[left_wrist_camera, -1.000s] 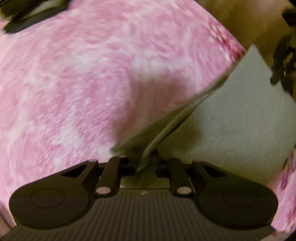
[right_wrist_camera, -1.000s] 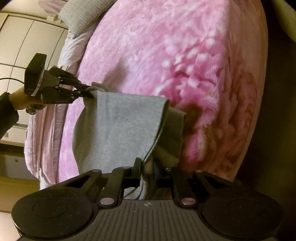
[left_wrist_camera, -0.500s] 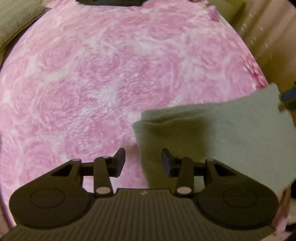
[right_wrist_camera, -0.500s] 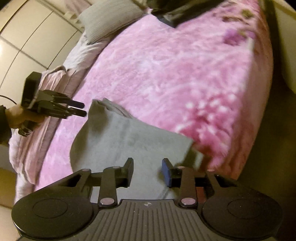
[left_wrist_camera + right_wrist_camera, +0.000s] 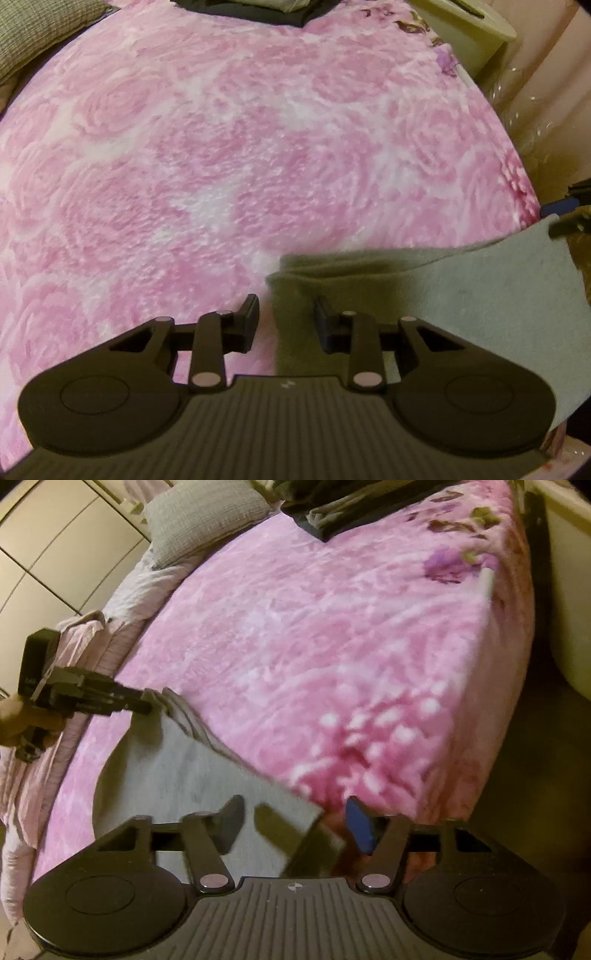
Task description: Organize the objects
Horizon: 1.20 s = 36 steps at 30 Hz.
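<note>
A folded grey cloth [image 5: 461, 295] lies flat on the pink rose-patterned blanket [image 5: 221, 166], near the bed's edge. My left gripper [image 5: 286, 321] hovers over the cloth's left edge. Its jaws are closing with that edge between them, and the pads stand apart from the fabric. From the right wrist view the left gripper [image 5: 146, 705] is at the cloth's [image 5: 177, 775] far corner, held by a hand. My right gripper [image 5: 295, 823] straddles the near corner, jaws closing, pads clear of it. In the left wrist view the right gripper [image 5: 563, 218] shows at the right border.
A grey pillow [image 5: 207, 513] and dark folded garments [image 5: 351, 513] lie at the head of the bed. A crumpled pink sheet [image 5: 74, 635] runs along the far side by wardrobe doors [image 5: 55, 546]. Cream furniture [image 5: 472, 33] stands past the bed's right edge, with dark floor below.
A second ago both grippers were shut on the grey cloth and held it up. They have let go, the cloth lies flat, and the right gripper has shifted to its corner.
</note>
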Available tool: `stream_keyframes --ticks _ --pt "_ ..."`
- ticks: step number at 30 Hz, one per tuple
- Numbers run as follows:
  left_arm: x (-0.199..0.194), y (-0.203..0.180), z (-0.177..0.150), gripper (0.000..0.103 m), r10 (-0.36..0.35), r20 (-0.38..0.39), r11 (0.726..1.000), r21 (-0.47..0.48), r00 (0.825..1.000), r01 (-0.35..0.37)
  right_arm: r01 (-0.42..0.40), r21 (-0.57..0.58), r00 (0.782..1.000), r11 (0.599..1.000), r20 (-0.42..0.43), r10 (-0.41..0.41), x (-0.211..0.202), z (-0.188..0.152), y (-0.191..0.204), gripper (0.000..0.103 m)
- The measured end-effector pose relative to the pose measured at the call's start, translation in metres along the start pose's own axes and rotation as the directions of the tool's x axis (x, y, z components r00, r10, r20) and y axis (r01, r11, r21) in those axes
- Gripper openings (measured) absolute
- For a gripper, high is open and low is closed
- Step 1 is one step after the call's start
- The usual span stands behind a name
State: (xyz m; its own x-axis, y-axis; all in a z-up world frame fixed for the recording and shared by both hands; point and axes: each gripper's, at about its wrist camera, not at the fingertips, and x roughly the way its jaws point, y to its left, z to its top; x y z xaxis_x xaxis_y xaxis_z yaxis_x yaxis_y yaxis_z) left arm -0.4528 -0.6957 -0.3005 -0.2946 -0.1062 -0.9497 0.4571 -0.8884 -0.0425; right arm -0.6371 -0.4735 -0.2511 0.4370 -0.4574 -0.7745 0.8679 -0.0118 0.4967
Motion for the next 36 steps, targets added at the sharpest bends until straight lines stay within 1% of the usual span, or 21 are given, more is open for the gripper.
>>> stream_keyframes --ticks 1,2,3,6,10,12,14,16,18,20,22,23,24,25,26,27,29,31,32,34,36 --pt "-0.001 -0.001 0.0 0.01 -0.005 -0.003 1.0 0.007 1.0 0.005 0.018 -0.002 1.0 1.0 -0.012 -0.018 0.002 0.001 0.0 0.005" --pt "-0.003 -0.003 0.001 0.009 -0.003 0.005 1.0 0.012 1.0 0.003 0.02 -0.001 1.0 1.0 -0.022 -0.02 0.001 0.001 0.0 0.0" --pt "-0.006 -0.006 0.003 0.007 -0.01 0.013 1.0 0.018 1.0 0.01 0.026 -0.006 0.999 1.0 -0.022 -0.026 -0.002 0.002 0.0 0.0" --pt "-0.009 -0.012 0.007 0.007 -0.01 0.035 0.999 0.052 0.999 0.008 0.032 -0.018 0.999 0.999 -0.003 -0.032 -0.019 0.001 -0.002 0.0" --pt "0.016 -0.004 0.003 0.007 0.001 0.011 1.0 0.017 1.0 -0.001 0.055 0.002 0.998 0.998 -0.024 -0.055 -0.008 -0.005 -0.008 0.0" --pt "0.009 -0.008 0.003 0.007 0.008 0.032 1.0 0.027 0.999 -0.009 0.056 0.014 0.998 0.998 -0.001 -0.056 -0.013 -0.003 -0.008 0.0" --pt "0.004 -0.007 0.001 0.007 0.008 0.045 1.0 0.025 0.999 -0.009 0.066 -0.016 0.998 0.998 0.022 -0.066 -0.024 -0.005 -0.006 0.0" --pt "0.011 -0.004 0.001 0.007 0.001 0.04 1.0 0.016 0.999 -0.001 0.061 0.016 0.998 0.998 0.006 -0.061 -0.024 -0.009 -0.011 0.0" --pt "0.024 -0.005 0.003 0.007 0.002 0.031 1.0 0.016 1.0 -0.002 0.069 0.01 0.997 0.998 -0.016 -0.069 -0.012 -0.011 -0.014 0.0" --pt "0.031 -0.006 0.003 0.009 0.008 0.034 1.0 0.014 0.999 -0.009 0.067 -0.006 0.997 0.998 -0.043 -0.067 0.001 -0.01 -0.015 0.0" --pt "0.027 -0.002 0.002 0.017 0.019 0.033 1.0 -0.024 0.999 -0.018 0.071 -0.024 0.996 0.997 -0.05 -0.072 0.003 -0.006 -0.015 0.0" --pt "0.023 -0.001 0.0 0.02 0.031 0.031 0.999 -0.037 0.999 -0.03 0.076 -0.036 0.996 0.996 -0.051 -0.078 0.0 -0.004 -0.012 0.002" --pt "0.016 0.0 -0.002 0.026 0.048 0.027 0.998 -0.042 0.998 -0.047 0.088 -0.048 0.995 0.995 -0.049 -0.09 -0.005 -0.002 -0.009 0.011" --pt "0.008 0.001 -0.005 0.028 0.063 0.022 0.997 -0.045 0.998 -0.062 0.112 -0.064 0.993 0.992 -0.038 -0.115 -0.012 0.0 -0.004 0.017" --pt "-0.001 0.002 -0.009 0.028 0.075 0.022 0.996 -0.05 0.997 -0.074 0.123 -0.074 0.992 0.99 -0.024 -0.126 -0.019 0.002 0.001 0.029" --pt "-0.014 0.002 -0.014 0.027 0.091 0.023 0.994 -0.059 0.996 -0.09 0.12 -0.084 0.993 0.989 -0.004 -0.121 -0.027 0.003 0.008 0.036" --pt "-0.038 0.0 -0.028 0.025 0.12 0.031 0.989 -0.087 0.992 -0.117 0.079 -0.111 0.997 0.991 0.007 -0.079 -0.038 0.003 0.026 0.036" --pt "-0.057 -0.007 -0.048 0.025 0.123 0.037 0.985 -0.127 0.992 -0.117 -0.003 -0.142 1.0 0.99 -0.025 -0.001 -0.038 -0.002 0.049 0.036" --pt "-0.063 -0.012 -0.059 0.025 0.12 0.032 0.983 -0.143 0.992 -0.114 -0.059 -0.165 0.997 0.985 -0.061 0.05 -0.033 -0.007 0.063 0.036" --pt "-0.069 -0.028 -0.083 0.025 0.103 0.017 0.982 -0.16 0.995 -0.099 -0.143 -0.218 0.986 0.966 -0.118 0.119 -0.024 -0.02 0.088 0.036" --pt "-0.068 -0.046 -0.105 0.025 0.075 0.0 0.983 -0.167 0.997 -0.074 -0.22 -0.286 0.97 0.933 -0.165 0.178 -0.016 -0.038 0.111 0.036"
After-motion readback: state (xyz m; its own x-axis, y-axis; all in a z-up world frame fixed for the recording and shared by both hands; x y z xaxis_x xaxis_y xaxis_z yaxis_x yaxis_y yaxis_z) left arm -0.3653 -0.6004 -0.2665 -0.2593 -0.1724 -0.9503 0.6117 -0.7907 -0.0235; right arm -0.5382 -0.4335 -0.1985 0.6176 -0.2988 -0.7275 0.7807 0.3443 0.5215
